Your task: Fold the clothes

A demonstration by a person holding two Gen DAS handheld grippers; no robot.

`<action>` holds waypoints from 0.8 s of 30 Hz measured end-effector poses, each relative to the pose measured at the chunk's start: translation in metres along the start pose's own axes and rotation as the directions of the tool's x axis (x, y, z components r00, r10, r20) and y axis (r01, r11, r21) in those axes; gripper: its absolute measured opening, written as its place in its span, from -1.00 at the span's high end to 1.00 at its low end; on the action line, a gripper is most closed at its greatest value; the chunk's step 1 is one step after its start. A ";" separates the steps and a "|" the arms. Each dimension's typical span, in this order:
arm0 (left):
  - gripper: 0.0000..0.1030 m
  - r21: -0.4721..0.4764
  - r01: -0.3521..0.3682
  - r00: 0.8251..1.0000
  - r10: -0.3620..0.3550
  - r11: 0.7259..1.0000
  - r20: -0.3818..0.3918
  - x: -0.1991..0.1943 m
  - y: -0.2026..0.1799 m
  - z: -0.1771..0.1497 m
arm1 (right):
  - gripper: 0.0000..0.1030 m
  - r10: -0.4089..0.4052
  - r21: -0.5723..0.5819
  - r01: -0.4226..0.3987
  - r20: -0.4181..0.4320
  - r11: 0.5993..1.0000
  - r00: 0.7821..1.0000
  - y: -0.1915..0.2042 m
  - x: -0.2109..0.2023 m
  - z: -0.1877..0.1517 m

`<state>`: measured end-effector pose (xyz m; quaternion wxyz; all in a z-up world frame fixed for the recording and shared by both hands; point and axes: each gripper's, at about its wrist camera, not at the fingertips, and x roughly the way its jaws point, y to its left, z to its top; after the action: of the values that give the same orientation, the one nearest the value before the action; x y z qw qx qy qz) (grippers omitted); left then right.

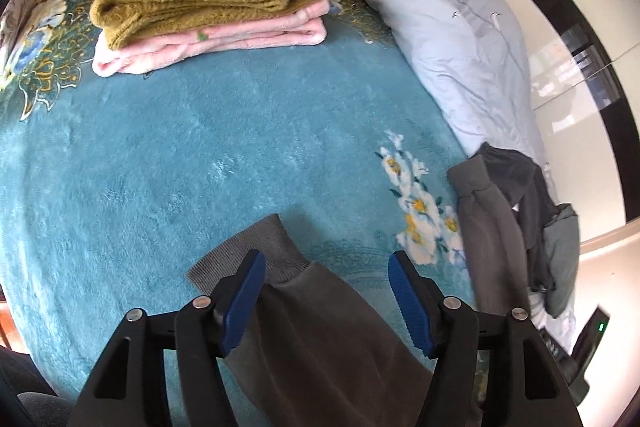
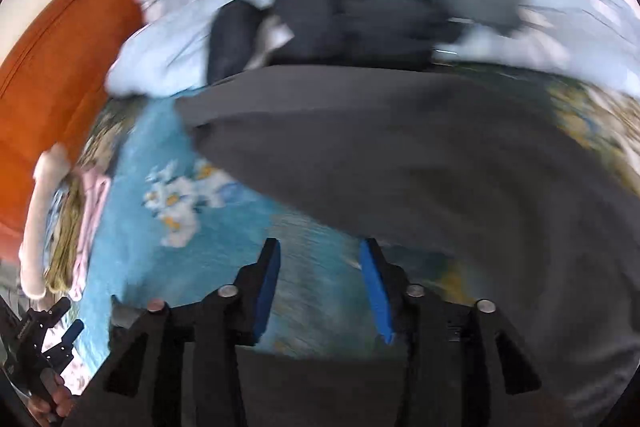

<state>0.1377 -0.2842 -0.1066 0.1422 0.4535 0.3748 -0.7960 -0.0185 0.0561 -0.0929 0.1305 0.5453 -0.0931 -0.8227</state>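
Note:
A grey sweatshirt lies on the teal blanket. One sleeve with a ribbed cuff runs up between the fingers of my left gripper, which is open; its blue pads stand apart from the cloth. A second grey sleeve lies to the right. In the blurred right wrist view the sweatshirt's body spreads across the bed. My right gripper is open over bare blanket just in front of its edge, with nothing between the pads.
A folded stack of olive, pink and fluffy beige clothes sits at the back left. A light blue quilt lies along the right side, with dark clothes heaped on it. An orange headboard stands behind.

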 end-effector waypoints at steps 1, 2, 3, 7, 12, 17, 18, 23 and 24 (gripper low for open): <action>-0.36 -0.014 -0.004 1.000 0.004 1.000 -0.004 0.003 0.002 0.001 | 0.08 0.003 -0.041 -0.004 -0.017 0.999 1.000 0.015 0.015 0.004; -0.36 -0.029 -0.007 1.000 0.007 1.000 -0.008 0.007 0.005 0.001 | 0.08 -0.009 -0.083 0.006 -0.032 0.997 0.999 0.029 0.028 0.008; -0.36 -0.051 0.001 1.000 -0.001 0.999 -0.015 0.010 0.008 0.002 | 0.08 -0.028 -0.128 0.022 -0.046 0.991 0.999 0.043 0.040 0.011; -0.40 -0.151 0.030 0.998 -0.037 0.988 -0.044 0.026 0.021 0.004 | 0.03 -0.108 -0.264 0.088 -0.062 0.960 0.992 0.085 0.079 0.024; -0.40 -0.187 0.052 0.997 -0.061 0.981 -0.046 0.041 0.022 0.006 | 0.03 -0.189 -0.368 0.162 -0.039 0.916 0.981 0.119 0.113 0.041; -0.40 -0.222 0.065 0.994 -0.083 0.973 -0.074 0.056 0.026 0.009 | 0.03 -0.250 -0.478 0.208 -0.023 0.853 0.968 0.149 0.140 0.051; -0.40 -0.236 0.072 0.993 -0.093 0.969 -0.077 0.058 0.028 0.009 | 0.03 -0.260 -0.485 0.216 -0.024 0.847 0.965 0.152 0.145 0.053; -0.40 -0.289 0.090 0.990 -0.117 0.953 -0.076 0.063 0.035 0.010 | 0.03 -0.307 -0.448 0.256 -0.043 0.857 0.951 0.151 0.161 0.072; -0.40 -0.290 0.089 0.990 -0.117 0.953 -0.078 0.065 0.035 0.010 | 0.09 -0.319 -0.441 0.264 -0.055 0.858 0.946 0.148 0.163 0.076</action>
<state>0.1158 -0.3083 -0.1733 0.1466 0.4452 0.5152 -0.7175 -0.1321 -0.1351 -0.1623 0.1264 0.5618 0.1817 -0.7971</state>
